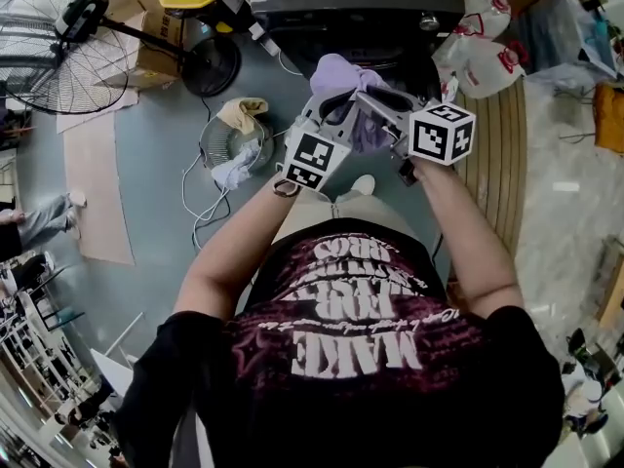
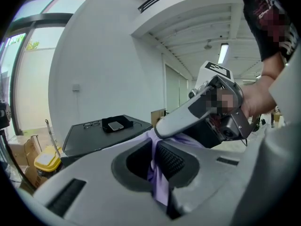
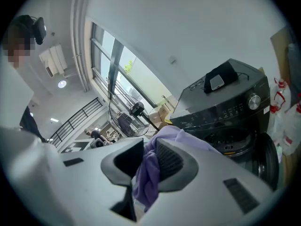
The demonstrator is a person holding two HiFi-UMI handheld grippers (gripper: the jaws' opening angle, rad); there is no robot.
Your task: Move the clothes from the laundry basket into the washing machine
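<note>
A lavender garment (image 1: 341,74) hangs bunched between both grippers, held up in front of the black washing machine (image 1: 351,3). My left gripper (image 1: 333,105) is shut on it; in the left gripper view the cloth (image 2: 157,173) is pinched between the ribbed pads and trails down. My right gripper (image 1: 378,103) is just to the right, and its pads also clamp a fold of the garment (image 3: 146,171). The right gripper view shows the washing machine (image 3: 225,109) ahead, with its dark drum opening (image 3: 230,139) below the control panel. The right gripper (image 2: 207,114) also crosses the left gripper view.
A big standing fan (image 1: 58,52) and cardboard boxes (image 1: 146,27) are at the far left. On the floor, left of my arms, a small round wire fan (image 1: 234,149) carries pale cloth, with cables beside it. White plastic bags (image 1: 483,52) lie right of the machine.
</note>
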